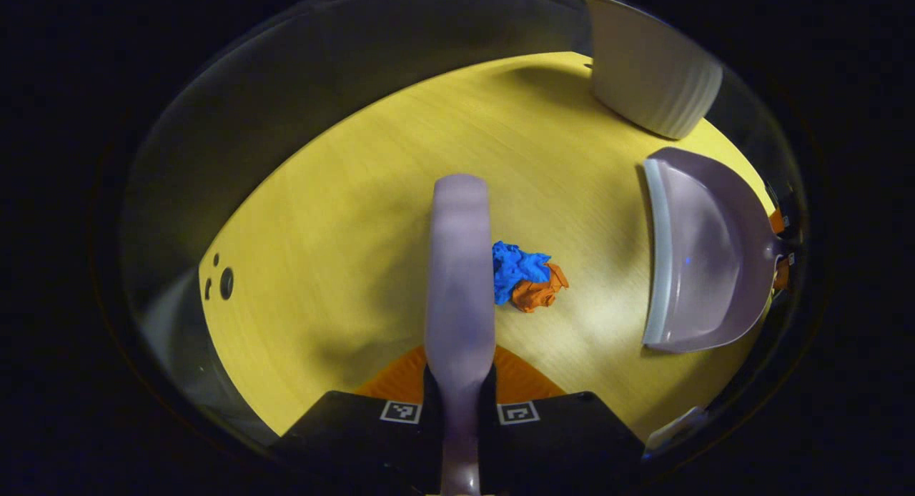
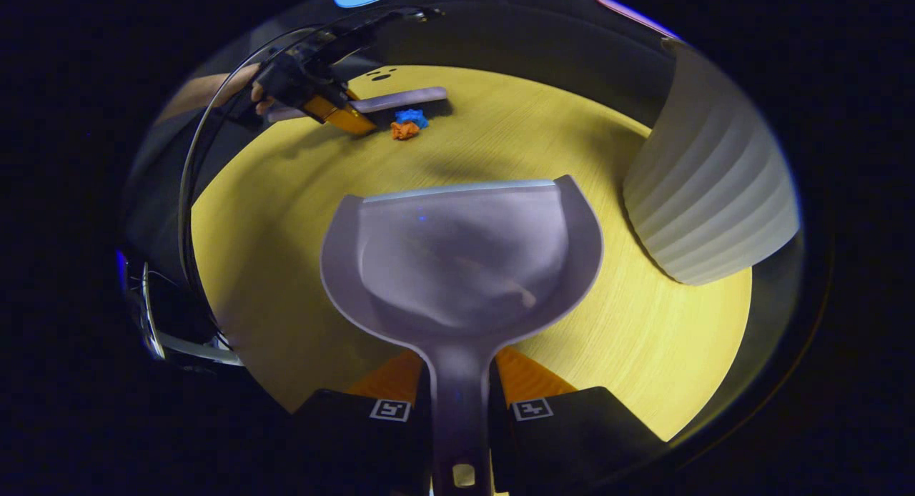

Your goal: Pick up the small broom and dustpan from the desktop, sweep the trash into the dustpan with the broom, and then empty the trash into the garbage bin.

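Lilac plastic on both tools. Left gripper (image 1: pixel 457 403) had its fingers closed on the broom (image 1: pixel 460 267) handle, which ran straight up the middle of the left gripper view, long axis in line with the fingers. Trash sat just to the right of the broom head in that view: a blue paper wad (image 1: pixel 516 269) with an orange paper wad (image 1: pixel 541 290) touching it on its lower right, blue one touching or nearly touching the broom edge (couldn't tell which).

Dustpan (image 1: pixel 704 253) lay further right in the same view, well apart from the trash, its pale lip facing left toward the wads. So the sweep direction was rightward across the frame, roughly square to the broom's long axis.

Right gripper (image 2: pixel 457 410) was clamped on the dustpan's handle, pan mouth pointing away toward the upper part of the right gripper view, where the wads sat upper left beside the broom.

Ribbed white garbage bin (image 2: pixel 715 189) stood at the right of that view, near the pan and nearer the right hand. Yellow wood desktop (image 1: pixel 343 217) between pan and trash was bare.

My read: sweep not yet done; the gap needs closing.
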Demonstrator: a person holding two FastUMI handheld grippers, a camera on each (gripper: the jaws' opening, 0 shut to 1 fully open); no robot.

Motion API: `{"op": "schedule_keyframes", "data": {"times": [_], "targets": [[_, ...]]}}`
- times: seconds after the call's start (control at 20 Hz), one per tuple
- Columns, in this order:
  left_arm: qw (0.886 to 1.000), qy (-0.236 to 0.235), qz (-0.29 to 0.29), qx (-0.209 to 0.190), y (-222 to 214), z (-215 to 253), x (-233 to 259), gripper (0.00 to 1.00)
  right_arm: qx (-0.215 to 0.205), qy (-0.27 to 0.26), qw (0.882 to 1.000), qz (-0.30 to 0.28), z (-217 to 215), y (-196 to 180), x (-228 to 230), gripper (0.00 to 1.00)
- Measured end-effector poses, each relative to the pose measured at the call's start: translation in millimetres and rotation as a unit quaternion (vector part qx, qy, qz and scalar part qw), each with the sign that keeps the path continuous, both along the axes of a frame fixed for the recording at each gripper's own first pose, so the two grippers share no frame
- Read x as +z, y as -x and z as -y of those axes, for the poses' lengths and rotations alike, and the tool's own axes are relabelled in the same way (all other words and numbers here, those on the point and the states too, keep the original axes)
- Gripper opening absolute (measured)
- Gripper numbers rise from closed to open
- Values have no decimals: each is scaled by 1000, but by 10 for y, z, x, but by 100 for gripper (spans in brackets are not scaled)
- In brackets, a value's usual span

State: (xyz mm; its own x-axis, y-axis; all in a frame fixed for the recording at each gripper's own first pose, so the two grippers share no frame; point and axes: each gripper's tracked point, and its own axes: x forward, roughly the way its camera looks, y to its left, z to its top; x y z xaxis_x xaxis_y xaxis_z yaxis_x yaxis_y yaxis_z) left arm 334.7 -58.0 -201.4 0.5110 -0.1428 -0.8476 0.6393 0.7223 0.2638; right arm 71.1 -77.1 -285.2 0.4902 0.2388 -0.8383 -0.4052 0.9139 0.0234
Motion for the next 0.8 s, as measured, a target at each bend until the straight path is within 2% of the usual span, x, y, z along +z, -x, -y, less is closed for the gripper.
{"op": "schedule_keyframes", "data": {"times": [0.2,0.35,0.4,0.45,0.8], "targets": [[998,7,-38,-43,262,299,-25,27,8,-1,1000,-1,-9,-9,-27,36],[995,25,-74,-61,595,634,-97,24,9,0,1000,0,-85,-56,-75,37],[994,30,-84,-67,680,696,-124,24,9,0,1000,-1,-102,-57,-83,33],[992,32,-96,-75,778,778,-136,26,8,1,1000,-2,-128,-56,-106,37],[981,58,-150,-106,1317,1203,-128,24,-4,-5,1000,3,-100,-68,-179,36]]}}
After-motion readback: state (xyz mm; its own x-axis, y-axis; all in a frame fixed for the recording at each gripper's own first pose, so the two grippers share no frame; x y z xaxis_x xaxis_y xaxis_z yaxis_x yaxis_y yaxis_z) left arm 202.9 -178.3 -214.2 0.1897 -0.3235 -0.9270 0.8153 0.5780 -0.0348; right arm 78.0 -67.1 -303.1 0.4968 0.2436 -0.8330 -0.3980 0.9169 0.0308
